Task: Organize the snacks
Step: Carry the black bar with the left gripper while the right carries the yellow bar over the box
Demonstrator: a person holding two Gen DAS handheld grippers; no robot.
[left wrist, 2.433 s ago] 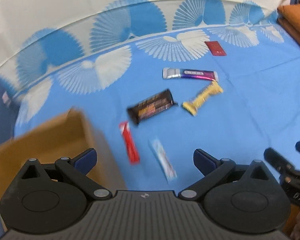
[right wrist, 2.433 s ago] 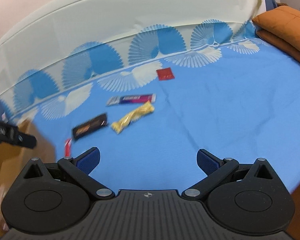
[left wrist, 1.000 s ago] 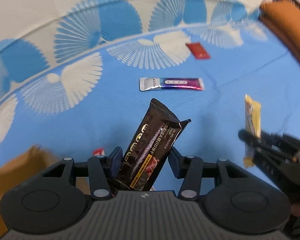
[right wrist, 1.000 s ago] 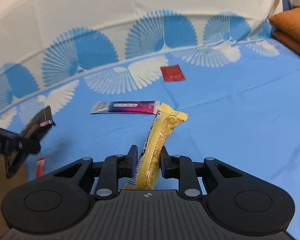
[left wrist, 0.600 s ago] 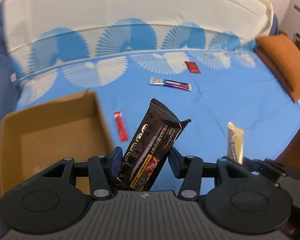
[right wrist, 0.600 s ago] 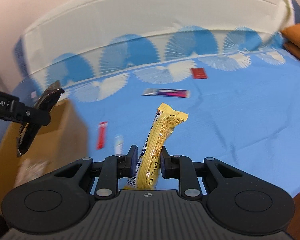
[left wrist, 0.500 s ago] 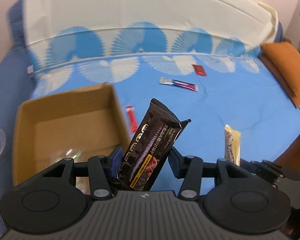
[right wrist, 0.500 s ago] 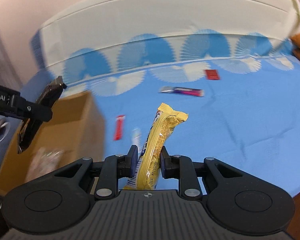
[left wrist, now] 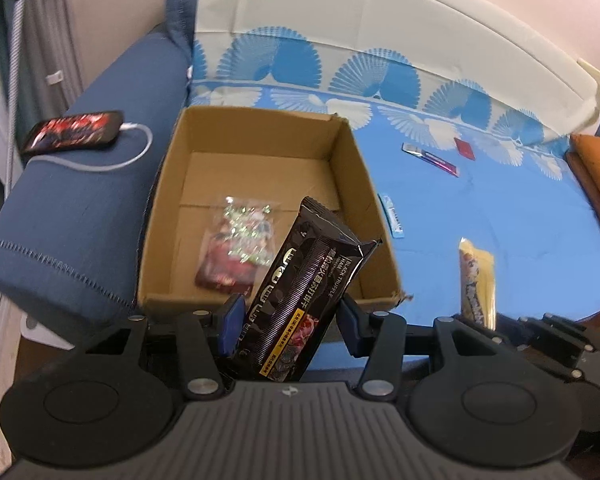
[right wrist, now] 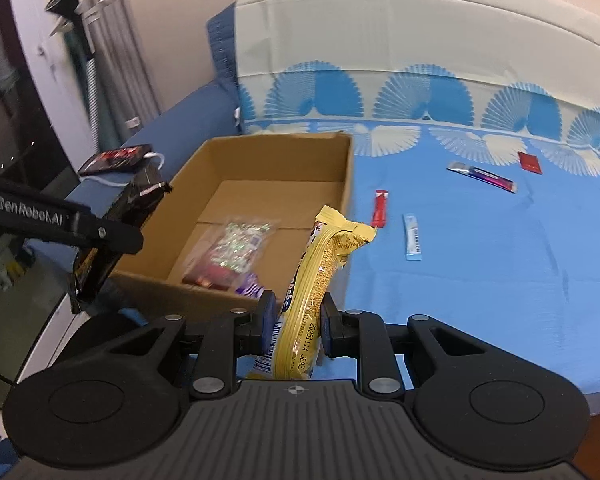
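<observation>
My left gripper [left wrist: 290, 322] is shut on a black snack bar [left wrist: 304, 288] and holds it over the near edge of an open cardboard box [left wrist: 256, 120]. A clear snack packet [left wrist: 236, 244] lies inside the box. My right gripper [right wrist: 296, 324] is shut on a yellow snack bar [right wrist: 320, 272], held just right of the box's [right wrist: 276, 148] near corner. The left gripper with the black bar [right wrist: 112, 232] shows at the left of the right wrist view. The yellow bar [left wrist: 476, 280] also shows in the left wrist view.
On the blue bedspread [right wrist: 500, 280] lie a red stick [right wrist: 381, 208], a light blue stick [right wrist: 413, 237], a purple bar [right wrist: 482, 176] and a small red packet [right wrist: 529, 162]. A phone on a cable [left wrist: 74, 132] rests on the dark blue arm left of the box. Orange cushions [left wrist: 596, 184] are at the right.
Both grippers, shut on their bars, have pulled back and swung left. The box now sits straight ahead, with its inside in view.
</observation>
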